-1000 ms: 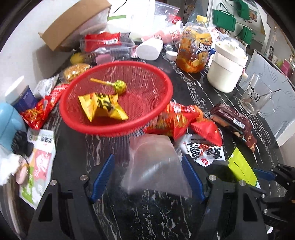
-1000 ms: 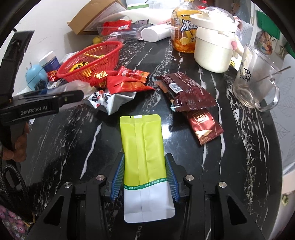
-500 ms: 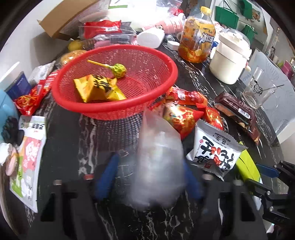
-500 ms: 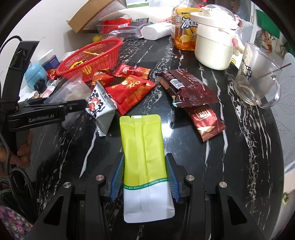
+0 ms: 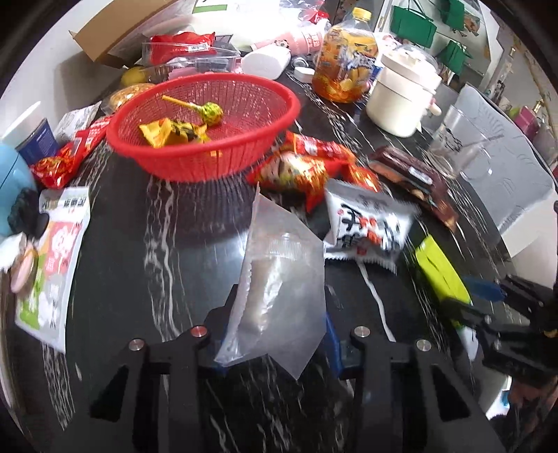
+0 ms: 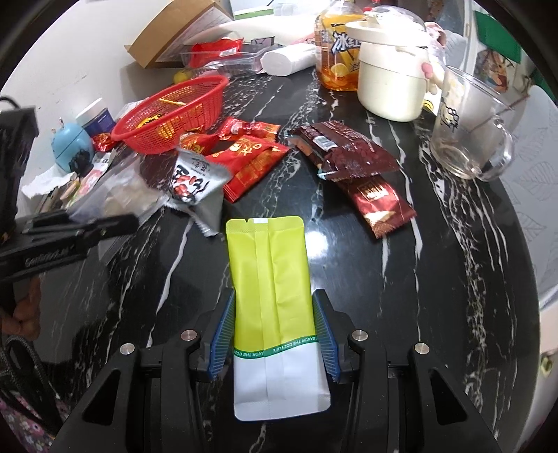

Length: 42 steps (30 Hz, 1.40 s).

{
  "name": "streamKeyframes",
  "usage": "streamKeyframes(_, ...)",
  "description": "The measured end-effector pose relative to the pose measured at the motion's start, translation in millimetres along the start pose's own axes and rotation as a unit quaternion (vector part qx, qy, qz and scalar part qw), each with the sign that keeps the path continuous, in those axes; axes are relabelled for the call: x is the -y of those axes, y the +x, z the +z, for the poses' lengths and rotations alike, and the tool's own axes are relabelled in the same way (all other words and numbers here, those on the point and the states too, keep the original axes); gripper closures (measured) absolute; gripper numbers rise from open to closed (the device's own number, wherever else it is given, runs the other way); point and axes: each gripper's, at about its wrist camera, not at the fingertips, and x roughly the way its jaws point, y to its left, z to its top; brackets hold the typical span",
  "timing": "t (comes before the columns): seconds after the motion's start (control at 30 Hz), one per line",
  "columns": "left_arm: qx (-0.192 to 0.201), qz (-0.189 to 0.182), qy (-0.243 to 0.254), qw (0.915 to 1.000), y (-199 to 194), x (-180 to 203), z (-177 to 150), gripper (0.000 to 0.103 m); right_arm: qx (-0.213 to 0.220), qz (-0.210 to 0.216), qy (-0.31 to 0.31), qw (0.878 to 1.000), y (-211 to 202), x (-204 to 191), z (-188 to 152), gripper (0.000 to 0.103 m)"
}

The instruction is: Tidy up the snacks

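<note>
My left gripper (image 5: 279, 345) has its jaws closing on a clear plastic packet (image 5: 282, 271), which stands crumpled between the blue pads above the black marble table (image 5: 139, 244). Beyond it sits a red mesh basket (image 5: 216, 163) that holds a lollipop (image 5: 212, 111) and a yellow packet (image 5: 171, 134). Right of the basket lie red snack packets (image 5: 300, 167), a white-and-black packet (image 5: 366, 223) and brown packets (image 5: 408, 174). My right gripper (image 6: 275, 331) is shut on a yellow-green and white pouch (image 6: 268, 265), which lies flat on the table.
At the back stand an iced-tea bottle (image 5: 345, 59), a white lidded pot (image 5: 401, 94), a cardboard box (image 6: 174, 31) and a clear tray. A glass mug (image 6: 467, 125) is at the right. A green-and-white packet (image 5: 52, 258) and a blue round object (image 6: 71, 146) sit at the left edge.
The left jaws have closed in on the clear packet, which now stands up crumpled. The left gripper has drawn back from the basket. The white-and-black packet has shifted. The right gripper holds still.
</note>
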Motion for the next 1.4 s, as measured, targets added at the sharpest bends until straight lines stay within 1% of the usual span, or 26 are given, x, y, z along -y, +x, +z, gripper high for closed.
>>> streamKeyframes(0.23,-0.008,-0.013,-0.001,0.9999,-13.5,6.5,-21.5,0.063,0.012,0.007,0.013,1.000,-10.1,0.4,-10.1,0.059)
streamKeyframes(0.33,-0.007,-0.020,-0.001,0.9998,-17.2,9.3,-25.1,0.063,0.016,0.012,0.016,1.000,-15.5,-1.6,-13.2,0.059)
streamKeyframes(0.5,0.008,-0.027,-0.001,0.9996,-29.1,13.2,-27.2,0.063,0.029,0.027,0.018,0.999,-27.0,-6.6,-15.0,0.059)
streamKeyframes(0.67,0.035,-0.026,-0.003,0.9991,-45.1,13.8,-23.4,0.063,0.044,0.045,0.010,0.998,-37.0,-14.5,-7.1,0.059)
streamKeyframes(0.77,0.052,-0.021,-0.006,0.9984,-55.8,12.1,-18.9,0.063,0.058,0.056,-0.002,0.997,-42.7,-19.6,1.4,0.059)
streamKeyframes(0.97,0.090,-0.008,-0.016,0.9958,-76.7,4.3,-3.8,0.063,0.084,0.063,-0.024,0.994,-54.0,-29.3,22.6,0.059)
streamKeyframes(1.23,0.141,0.008,-0.012,0.9899,-101.7,-1.6,20.4,0.063,0.125,0.079,-0.062,0.987,-71.0,-43.0,63.5,0.059)
streamKeyframes(1.4,0.162,0.018,-0.016,0.9865,-109.1,-7.7,39.7,0.063,0.144,0.091,-0.078,0.982,-75.5,-49.7,89.0,0.059)
